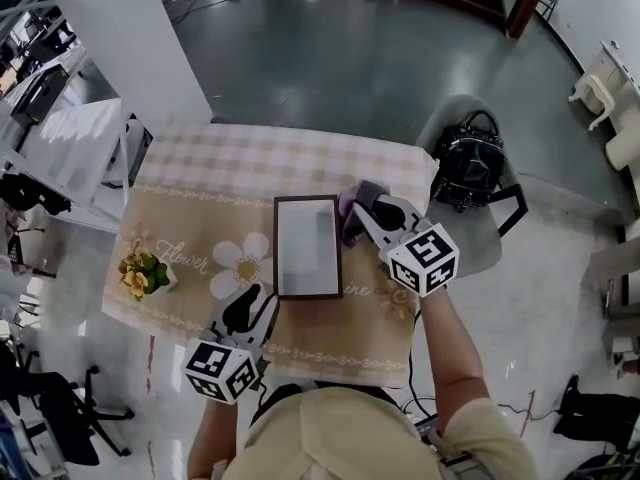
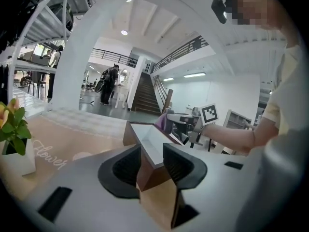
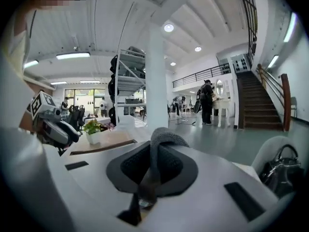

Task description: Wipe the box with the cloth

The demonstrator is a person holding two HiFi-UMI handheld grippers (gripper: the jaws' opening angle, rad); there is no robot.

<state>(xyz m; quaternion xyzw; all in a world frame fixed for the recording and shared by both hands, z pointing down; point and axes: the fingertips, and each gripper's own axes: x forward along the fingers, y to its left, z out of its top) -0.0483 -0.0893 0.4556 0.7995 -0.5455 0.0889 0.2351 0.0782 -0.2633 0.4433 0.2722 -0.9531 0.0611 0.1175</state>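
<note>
Box [image 1: 307,246] lies flat on the table [image 1: 200,158], lengthwise ahead of the person, with a brown frame and a pale top face.

Left gripper [image 1: 248,308]:
- Jaws stand apart.
- The near left corner of the box sits in the gap between them, the corner's edge pointing back toward the gripper body.
- The left pad lies along one brown side of the corner and the right pad along the other. Neither pad visibly presses on the wood.
- The rest of the box runs forward from the jaws.

Right gripper [image 1: 362,213]:
- Jaws are together, clamped on the cloth [image 1: 347,230].
- In the right gripper view, a grey fold of cloth rises from between the pads and loops over just ahead of the tips.
- From the head view, the cloth hangs at the tips and meets the far part of the box's right edge. Whether it touches or is just beside cannot be told.
- The box lies to the left of these jaws.

Surroundings:
- A plant [image 1: 143,273] in a white pot stands well left of the left jaws, near the table edge.
- A black bag [image 1: 468,168] rests on a chair [image 1: 490,248] to the right of the right jaws, off the table.
</note>
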